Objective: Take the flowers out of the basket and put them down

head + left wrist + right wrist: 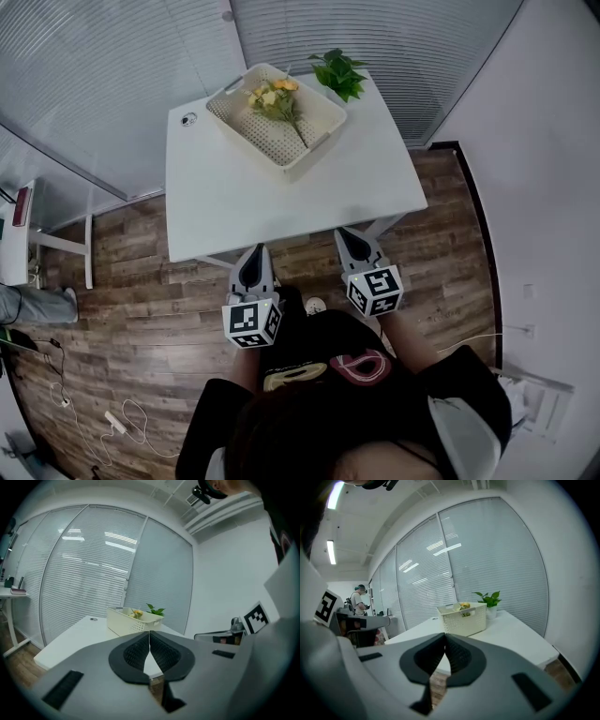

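A cream perforated basket (317,133) stands at the far side of the white table (281,202). Inside it lies a bunch of yellow and orange flowers (274,97) with green stems. Both grippers hang just off the table's near edge, well short of the basket. My left gripper (253,255) is shut with nothing between its jaws. My right gripper (351,236) is shut and empty too. The left gripper view shows the basket (126,620) and flowers (137,613) far ahead of the left gripper (149,633). In the right gripper view, basket (461,619) and flowers (464,605) lie beyond the right gripper (445,635).
A small potted green plant (339,73) stands at the table's far right corner, just behind the basket. A round cable hole (188,119) sits at the far left of the tabletop. Another desk (19,234) stands to the left. A person (359,601) stands far off in the room.
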Demonstrator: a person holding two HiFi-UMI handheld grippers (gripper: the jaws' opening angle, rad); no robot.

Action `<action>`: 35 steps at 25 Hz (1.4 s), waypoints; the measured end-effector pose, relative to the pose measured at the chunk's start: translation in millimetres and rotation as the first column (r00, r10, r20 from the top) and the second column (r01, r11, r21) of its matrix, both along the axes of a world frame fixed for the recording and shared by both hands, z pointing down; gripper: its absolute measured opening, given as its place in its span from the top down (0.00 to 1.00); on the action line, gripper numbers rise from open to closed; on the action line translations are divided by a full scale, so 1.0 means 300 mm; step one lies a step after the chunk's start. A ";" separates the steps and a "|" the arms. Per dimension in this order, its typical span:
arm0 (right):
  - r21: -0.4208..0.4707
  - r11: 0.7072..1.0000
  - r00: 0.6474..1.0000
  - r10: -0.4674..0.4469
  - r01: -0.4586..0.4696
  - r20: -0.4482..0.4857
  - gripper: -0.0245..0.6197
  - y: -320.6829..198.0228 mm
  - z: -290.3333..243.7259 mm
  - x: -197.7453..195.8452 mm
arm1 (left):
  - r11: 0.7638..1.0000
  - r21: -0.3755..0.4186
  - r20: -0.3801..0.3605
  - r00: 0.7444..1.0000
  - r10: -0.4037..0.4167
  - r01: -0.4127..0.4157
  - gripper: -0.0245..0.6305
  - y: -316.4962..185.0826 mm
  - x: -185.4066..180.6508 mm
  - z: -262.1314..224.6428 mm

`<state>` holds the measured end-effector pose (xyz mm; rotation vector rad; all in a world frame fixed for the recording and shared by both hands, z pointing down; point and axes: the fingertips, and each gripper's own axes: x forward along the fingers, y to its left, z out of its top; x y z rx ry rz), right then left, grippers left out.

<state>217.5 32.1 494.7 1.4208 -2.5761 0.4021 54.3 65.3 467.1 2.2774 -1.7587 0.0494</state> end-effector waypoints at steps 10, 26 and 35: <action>0.001 0.999 0.999 0.049 -0.049 -0.020 0.95 -0.144 -0.009 -0.023 | 1.000 0.006 -0.022 0.999 0.025 -0.025 0.93 -0.171 -0.061 0.003; -0.005 0.977 0.975 0.215 -0.215 0.058 0.95 -0.523 -0.138 -0.141 | 0.993 -0.011 -0.022 0.993 0.113 -0.114 0.93 -0.554 -0.293 -0.007; -0.022 0.969 0.969 0.248 -0.248 -0.006 0.94 -0.656 -0.186 -0.243 | 0.985 -0.024 -0.029 0.985 0.170 -0.171 0.93 -0.660 -0.393 0.003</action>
